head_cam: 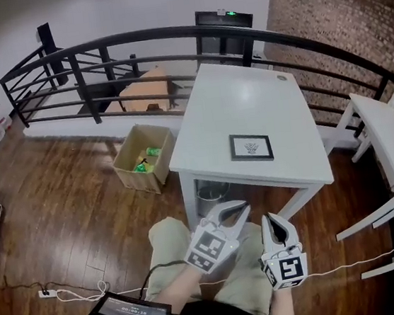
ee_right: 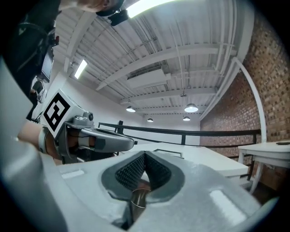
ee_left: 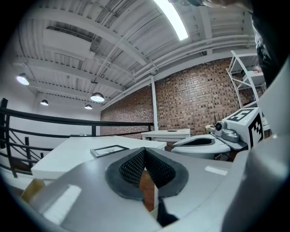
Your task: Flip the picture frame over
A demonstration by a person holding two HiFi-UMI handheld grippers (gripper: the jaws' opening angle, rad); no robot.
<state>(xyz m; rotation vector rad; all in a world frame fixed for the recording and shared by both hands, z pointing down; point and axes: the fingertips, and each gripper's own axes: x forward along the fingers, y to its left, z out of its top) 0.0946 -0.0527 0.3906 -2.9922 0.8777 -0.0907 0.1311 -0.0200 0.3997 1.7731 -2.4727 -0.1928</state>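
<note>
NEAR: left gripper [head_cam: 238, 214] and right gripper [head_cam: 270, 218], jaws pressed together, empty, side by side above the person's knees, short of the white table [head_cam: 246, 90] | FAR: picture frame [head_cam: 251, 147] flat, picture side up, near the front edge, probably for reach | STATUS: flip not begun; the 2 grippers must open first.

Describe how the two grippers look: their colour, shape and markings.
The left gripper and the right gripper are both light grey plastic shells with curved jaws that taper to the tips. Each carries a white cube with black square markers. The gripper views show dark, ribbed pads set in a darker grey surround.
</note>
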